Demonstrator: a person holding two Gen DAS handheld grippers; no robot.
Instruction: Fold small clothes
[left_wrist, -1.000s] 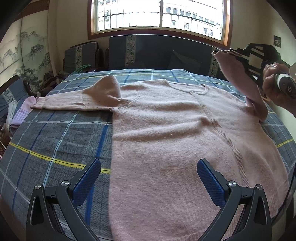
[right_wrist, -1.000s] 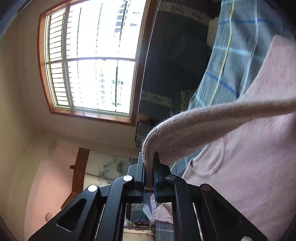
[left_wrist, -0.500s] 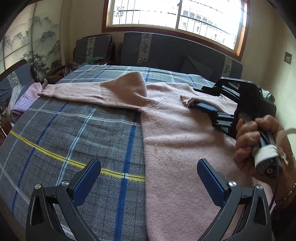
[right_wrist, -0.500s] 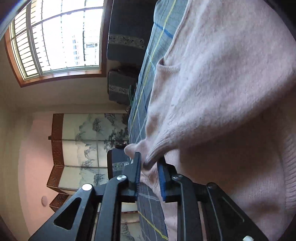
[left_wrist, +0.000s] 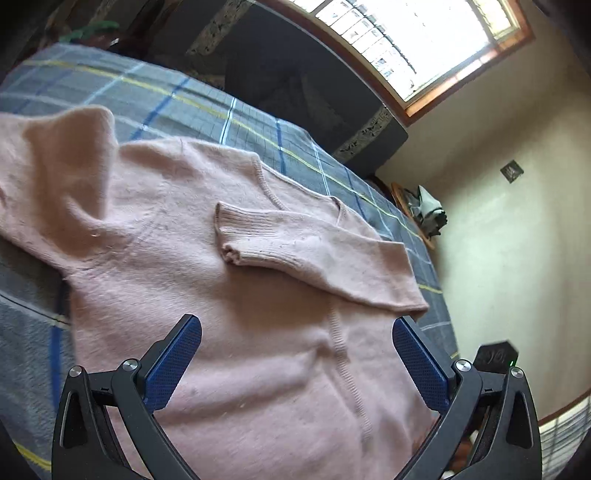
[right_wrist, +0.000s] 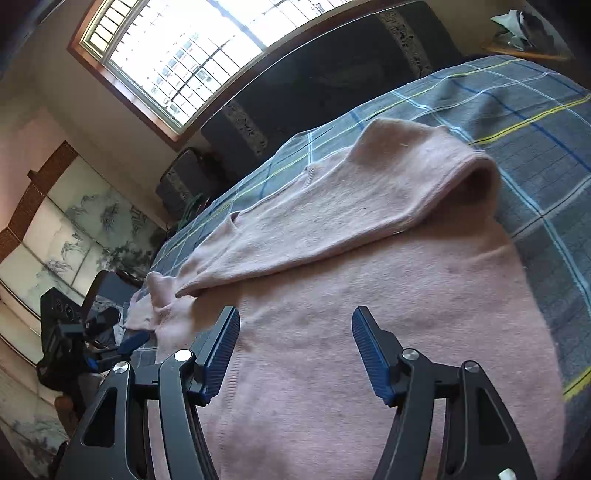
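A pink knit sweater lies flat on the plaid bedspread. One sleeve is folded across the chest, and its ribbed cuff rests near the neckline. The other sleeve stretches out to the left with a raised hump. My left gripper hovers open over the sweater's body, holding nothing. In the right wrist view the folded sleeve ends in its cuff. My right gripper is over the body, its jaws opening with nothing between them. The left gripper shows at the far left.
A dark sofa stands behind the bed under a bright window. A painted folding screen stands at the left. A small round side table with clutter stands by the wall. A black box sits beyond the bed's edge.
My right gripper carried the sleeve down across the chest, let it go and drew back. The left wrist view swung right and rolled; the left gripper stayed open.
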